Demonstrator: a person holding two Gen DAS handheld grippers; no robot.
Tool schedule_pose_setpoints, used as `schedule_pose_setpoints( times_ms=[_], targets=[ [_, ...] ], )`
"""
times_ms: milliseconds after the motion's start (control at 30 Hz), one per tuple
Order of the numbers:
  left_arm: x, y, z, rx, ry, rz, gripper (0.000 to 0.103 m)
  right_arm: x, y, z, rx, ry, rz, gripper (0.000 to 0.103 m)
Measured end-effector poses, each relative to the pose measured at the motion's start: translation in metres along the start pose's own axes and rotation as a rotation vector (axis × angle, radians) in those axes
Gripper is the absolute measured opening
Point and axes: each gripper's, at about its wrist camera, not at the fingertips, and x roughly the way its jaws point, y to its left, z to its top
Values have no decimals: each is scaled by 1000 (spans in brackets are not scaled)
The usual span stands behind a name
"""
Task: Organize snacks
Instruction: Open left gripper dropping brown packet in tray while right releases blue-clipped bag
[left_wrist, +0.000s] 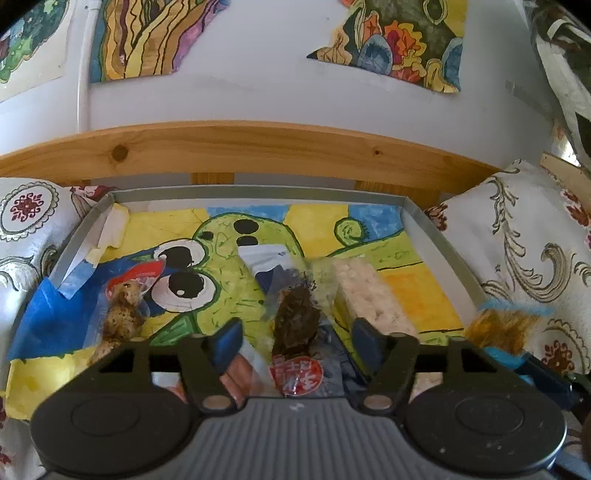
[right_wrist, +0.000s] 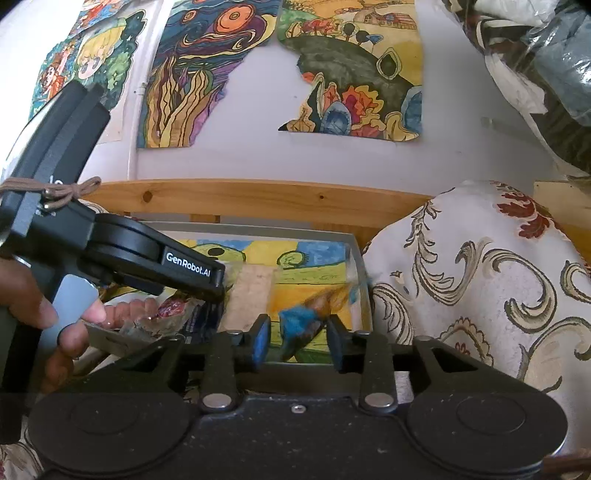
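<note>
A grey tray lined with a painted sheet lies on the bed. My left gripper is open low over the tray's near part, its blue pads on either side of a clear packet of dark snack with a red label. A white rice-cracker packet lies just right of it, and a speckled snack packet lies to the left. My right gripper stands open at the tray's right rim, with a blurred blue and orange packet between its fingers.
Patterned pillows flank the tray on both sides. A wooden headboard and a wall with paintings stand behind it. A blue and white packet lies mid-tray. A hand holds the left gripper's handle.
</note>
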Motion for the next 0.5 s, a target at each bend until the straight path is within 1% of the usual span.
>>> schedule_pose_setpoints(
  times_ms=[33,67,100,133,267,333,500],
  targets=[
    [-3,0,0,-3,-7,-1,80,-1,-1,1,3,0,-2,44],
    [-5,0,0,-5,-12,-1,85,-2,-1,2,7,2,-3,45],
    [-8,-1,1,-8,-19,0,87,-3,-1,3,12,1,-3,49],
    [-11,-1,1,-12,-25,0,89,-4,-1,5,14,-1,-4,54],
    [-24,-1,3,-19,-45,10,99,-14,0,11,12,-23,-7,65],
    [-32,1,4,-26,-57,13,100,-20,1,15,11,-34,-10,73],
    [-56,7,6,-49,-78,27,102,-39,2,25,13,-55,-25,86]
  ],
)
